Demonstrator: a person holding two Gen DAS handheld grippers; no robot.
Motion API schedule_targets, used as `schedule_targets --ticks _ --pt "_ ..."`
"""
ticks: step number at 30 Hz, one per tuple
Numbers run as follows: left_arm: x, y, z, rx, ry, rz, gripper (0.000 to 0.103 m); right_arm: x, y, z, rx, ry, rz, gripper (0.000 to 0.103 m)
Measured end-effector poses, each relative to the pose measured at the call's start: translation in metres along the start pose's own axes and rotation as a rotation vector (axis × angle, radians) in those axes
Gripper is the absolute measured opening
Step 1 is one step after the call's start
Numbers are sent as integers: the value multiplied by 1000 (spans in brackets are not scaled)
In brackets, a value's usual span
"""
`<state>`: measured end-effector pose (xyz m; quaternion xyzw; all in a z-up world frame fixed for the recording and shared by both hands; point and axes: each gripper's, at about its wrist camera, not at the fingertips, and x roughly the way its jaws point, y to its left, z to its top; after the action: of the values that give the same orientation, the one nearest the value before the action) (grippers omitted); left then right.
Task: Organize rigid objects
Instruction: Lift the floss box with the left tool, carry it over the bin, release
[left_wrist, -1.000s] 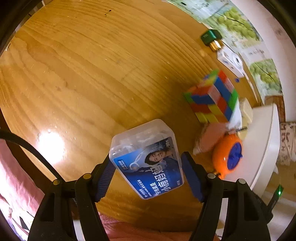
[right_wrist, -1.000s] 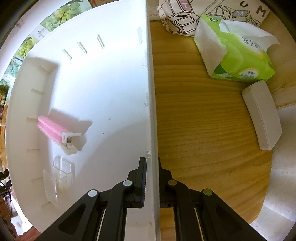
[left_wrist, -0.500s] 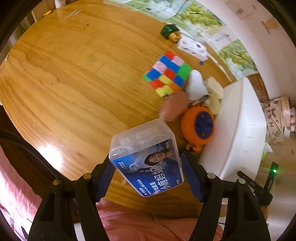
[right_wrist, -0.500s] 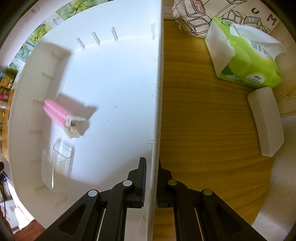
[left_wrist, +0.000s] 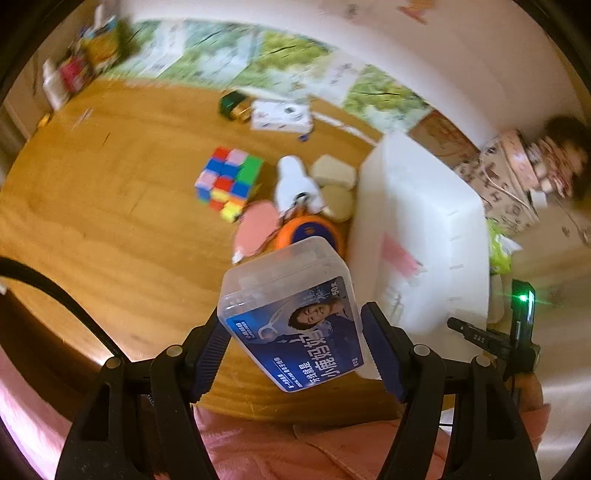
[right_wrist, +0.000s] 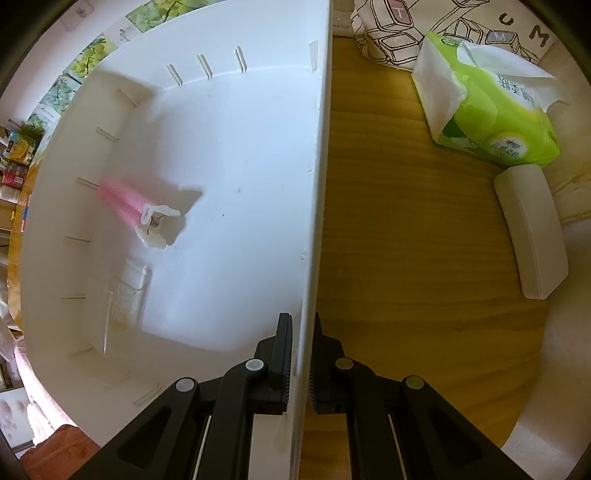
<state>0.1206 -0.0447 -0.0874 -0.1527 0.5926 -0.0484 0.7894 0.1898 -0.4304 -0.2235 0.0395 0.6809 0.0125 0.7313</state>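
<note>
White bin (right_wrist: 229, 122): open-topped plastic container with slotted inner walls, standing on the wooden counter (right_wrist: 406, 258). Contents: one pink-handled item with a white head (right_wrist: 147, 210), lying on the bin floor near the left wall; one clear plastic piece (right_wrist: 129, 295) just beside it, its shape hard to read against the white. In the left wrist view the bin (left_wrist: 417, 206) shows blurred, its contents reduced to a pink smear.

Right tongs (right_wrist: 301, 354): pinched tight on the bin's near wall, one finger inside, one outside.

Left tongs (left_wrist: 291, 332): closed on a clear floss-pick box (left_wrist: 291, 314) with a blue label, gripped at its two sides and held tilted in the air above the counter edge, just left of the bin. Box contents not legible through the lid.

Loose on counter, left of bin: multicoloured puzzle cube (left_wrist: 229, 181); orange round item with blue centre (left_wrist: 310, 232), partly hidden behind the box; pink flat piece (left_wrist: 256, 229) touching it; white bottle-like item (left_wrist: 295, 181); two beige pieces (left_wrist: 334, 184) against the bin wall. All blurred.

Right of bin: green tissue pack (right_wrist: 491, 107), a sheet pulled up; white oblong case (right_wrist: 532, 236), closed; printed fabric bag (right_wrist: 406, 29), cut off at the top edge.
</note>
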Motion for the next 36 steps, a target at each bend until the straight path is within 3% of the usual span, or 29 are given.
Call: schedule_targets --ticks 16,36 --pt "-5 -80 -2 318 -163 -142 73 8 -13 4 -16 3 14 9" --pt "6 -148 -21 605 -228 -345 74 4 -3 -2 -14 8 -9 9"
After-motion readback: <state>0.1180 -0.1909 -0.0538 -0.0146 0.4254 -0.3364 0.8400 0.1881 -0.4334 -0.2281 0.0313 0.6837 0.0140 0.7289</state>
